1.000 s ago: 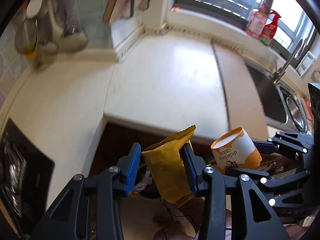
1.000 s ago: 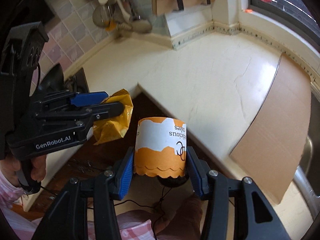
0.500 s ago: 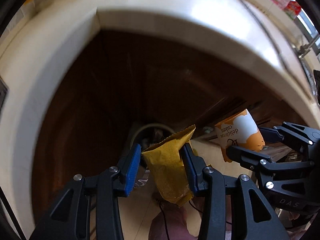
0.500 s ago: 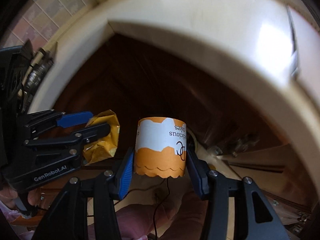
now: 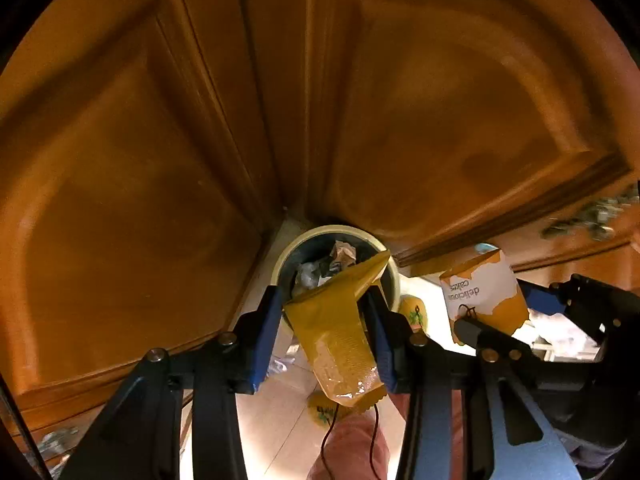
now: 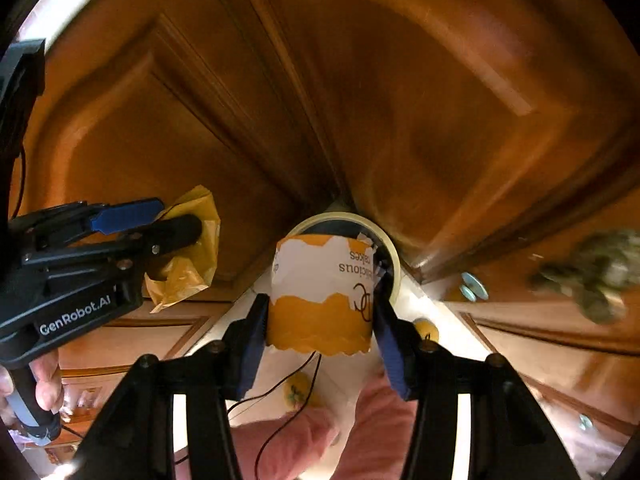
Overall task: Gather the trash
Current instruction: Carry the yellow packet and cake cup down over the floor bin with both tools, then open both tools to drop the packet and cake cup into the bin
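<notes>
Left wrist view: the left gripper (image 5: 325, 328) pinched a yellow snack wrapper (image 5: 334, 336) between its blue pads, pointing down at a round trash bin (image 5: 396, 276) in the corner where the wooden cabinet doors (image 5: 120, 168) met. Crumpled trash (image 5: 340, 256) lay inside the bin. At the right, the right gripper (image 5: 494, 312) carried an orange-and-white paper cup (image 5: 480, 296).

Right wrist view: the right gripper (image 6: 320, 334) clamped the paper cup (image 6: 322, 292) just above the bin (image 6: 394, 256). The left gripper (image 6: 168, 224), held by a hand (image 6: 42, 384), gripped the wrapper (image 6: 192, 256) at the left, beside the bin's opening.
</notes>
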A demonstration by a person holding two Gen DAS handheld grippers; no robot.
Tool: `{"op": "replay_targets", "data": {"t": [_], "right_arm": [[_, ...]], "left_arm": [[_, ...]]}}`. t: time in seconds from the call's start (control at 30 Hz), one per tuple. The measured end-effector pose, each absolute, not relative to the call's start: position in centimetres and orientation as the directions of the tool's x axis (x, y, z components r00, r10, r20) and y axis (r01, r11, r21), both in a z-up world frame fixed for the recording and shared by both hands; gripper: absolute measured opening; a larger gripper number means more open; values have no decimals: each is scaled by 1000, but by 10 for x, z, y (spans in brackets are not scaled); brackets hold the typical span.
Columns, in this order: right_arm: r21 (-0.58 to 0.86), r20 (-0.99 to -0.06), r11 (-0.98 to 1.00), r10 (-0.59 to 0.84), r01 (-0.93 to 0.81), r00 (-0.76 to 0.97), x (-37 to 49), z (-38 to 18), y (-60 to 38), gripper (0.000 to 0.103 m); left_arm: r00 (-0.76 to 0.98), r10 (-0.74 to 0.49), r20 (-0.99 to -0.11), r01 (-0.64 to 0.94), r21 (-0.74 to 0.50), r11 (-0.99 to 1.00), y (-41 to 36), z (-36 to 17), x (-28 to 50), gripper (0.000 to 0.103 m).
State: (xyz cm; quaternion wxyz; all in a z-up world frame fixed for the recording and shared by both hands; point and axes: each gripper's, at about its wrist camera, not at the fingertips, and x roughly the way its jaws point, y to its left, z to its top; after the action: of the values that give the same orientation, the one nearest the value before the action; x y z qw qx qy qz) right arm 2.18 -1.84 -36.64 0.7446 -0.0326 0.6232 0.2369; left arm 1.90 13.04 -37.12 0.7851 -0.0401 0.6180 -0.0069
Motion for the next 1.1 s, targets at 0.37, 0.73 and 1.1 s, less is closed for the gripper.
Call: {"op": "replay_targets", "data": {"t": [0.37, 0.73, 1.1], "right_arm": [[194, -961, 882, 259, -430, 97, 42, -465, -1, 54], [176, -973, 890, 222, -421, 62, 53, -515, 15, 55], [192, -972, 893, 229, -406, 45, 47, -525, 9, 61]], "left_arm": [[180, -14, -984, -74, -28, 997, 133, -484, 33, 42], [165, -14, -986, -77, -27, 997, 141, -538, 51, 64], [128, -22, -992, -77, -32, 997, 141, -549, 44, 72]]}}
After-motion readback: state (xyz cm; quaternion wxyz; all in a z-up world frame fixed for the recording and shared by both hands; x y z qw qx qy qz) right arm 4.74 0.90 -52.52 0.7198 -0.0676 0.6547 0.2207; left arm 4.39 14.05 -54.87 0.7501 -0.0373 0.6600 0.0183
